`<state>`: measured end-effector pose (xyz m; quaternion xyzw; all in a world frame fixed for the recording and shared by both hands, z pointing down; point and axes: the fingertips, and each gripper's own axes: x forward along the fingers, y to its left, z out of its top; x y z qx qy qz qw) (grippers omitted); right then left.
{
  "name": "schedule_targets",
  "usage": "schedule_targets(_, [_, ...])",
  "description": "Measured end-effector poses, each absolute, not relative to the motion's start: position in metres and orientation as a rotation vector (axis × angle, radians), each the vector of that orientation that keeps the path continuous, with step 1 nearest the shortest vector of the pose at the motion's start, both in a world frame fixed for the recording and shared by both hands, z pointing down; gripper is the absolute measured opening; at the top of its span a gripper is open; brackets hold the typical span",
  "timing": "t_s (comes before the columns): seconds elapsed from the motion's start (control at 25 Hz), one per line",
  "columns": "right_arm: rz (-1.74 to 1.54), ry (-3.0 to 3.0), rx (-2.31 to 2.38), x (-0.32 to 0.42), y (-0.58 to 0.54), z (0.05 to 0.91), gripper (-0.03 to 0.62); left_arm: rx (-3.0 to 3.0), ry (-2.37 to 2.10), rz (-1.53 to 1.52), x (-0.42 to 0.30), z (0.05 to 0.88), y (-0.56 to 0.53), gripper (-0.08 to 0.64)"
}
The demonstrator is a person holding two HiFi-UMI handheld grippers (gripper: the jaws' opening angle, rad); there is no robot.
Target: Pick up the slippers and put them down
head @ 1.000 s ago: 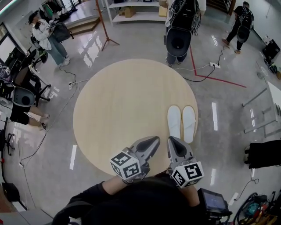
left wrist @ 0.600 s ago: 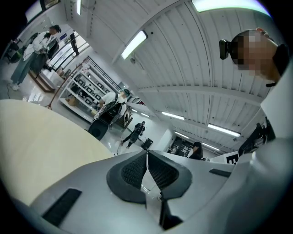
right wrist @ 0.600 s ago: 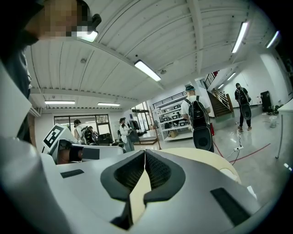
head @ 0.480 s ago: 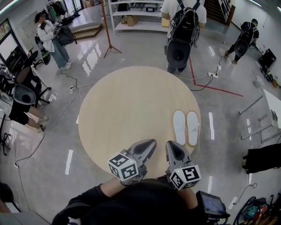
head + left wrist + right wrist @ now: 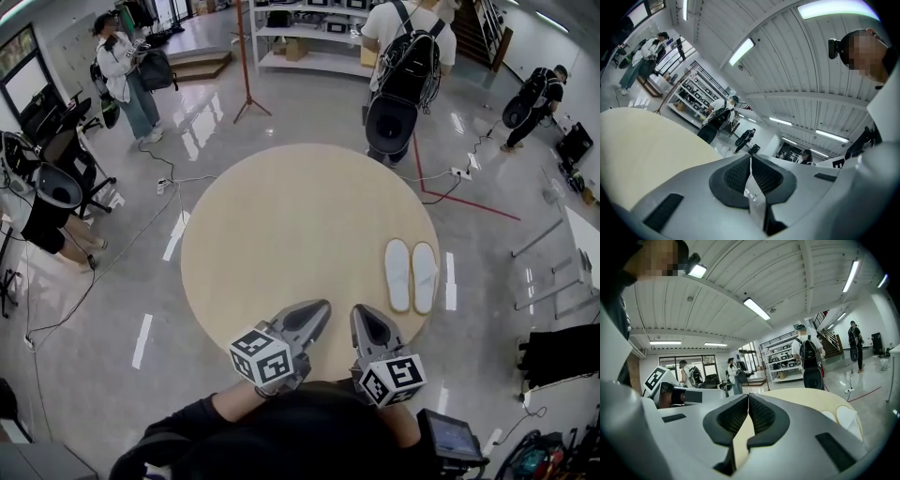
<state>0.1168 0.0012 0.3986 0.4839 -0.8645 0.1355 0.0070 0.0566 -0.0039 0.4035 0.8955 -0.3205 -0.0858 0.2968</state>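
Slippers: one white pair, lying side by side and touching, soles down, on the right part of a round pale wooden table, close to its right edge and apart from both grippers. Left gripper: held over the near edge of the table, pointing across the top; its own view shows the jaws pressed together with nothing between them. Right gripper: held just beside the left one, also over the near edge, jaws likewise closed and empty; the slippers lie ahead of it and to its right. Table top: bare apart from the slippers, with an even, matt finish. Floor: glossy grey, reflecting the ceiling strip lights; loose cables trail across it on the left, and a red line is marked on it beyond the table to the right. Room: open and well lit, with a ribbed white ceiling. White shelving stands at the far side, with a reddish tripod stand in front of it. A person with a backpack stands just beyond the far edge of the table; a second person stands at far left and a third at far right. Office chairs stand along the left side
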Motion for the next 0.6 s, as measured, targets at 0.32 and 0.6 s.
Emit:
schedule_targets(0.32, [0.379,-2.716,1.416,0.080,-0.004,0.398,0.015,2.355,-0.893,-0.281,0.027,0.403,-0.008,0.026])
schedule_targets(0.6, [0.446,-2.667,1.385,0.062,-0.016,0.424,0.015,2.268,-0.856,-0.272,0.012,0.430,-0.020,0.026])
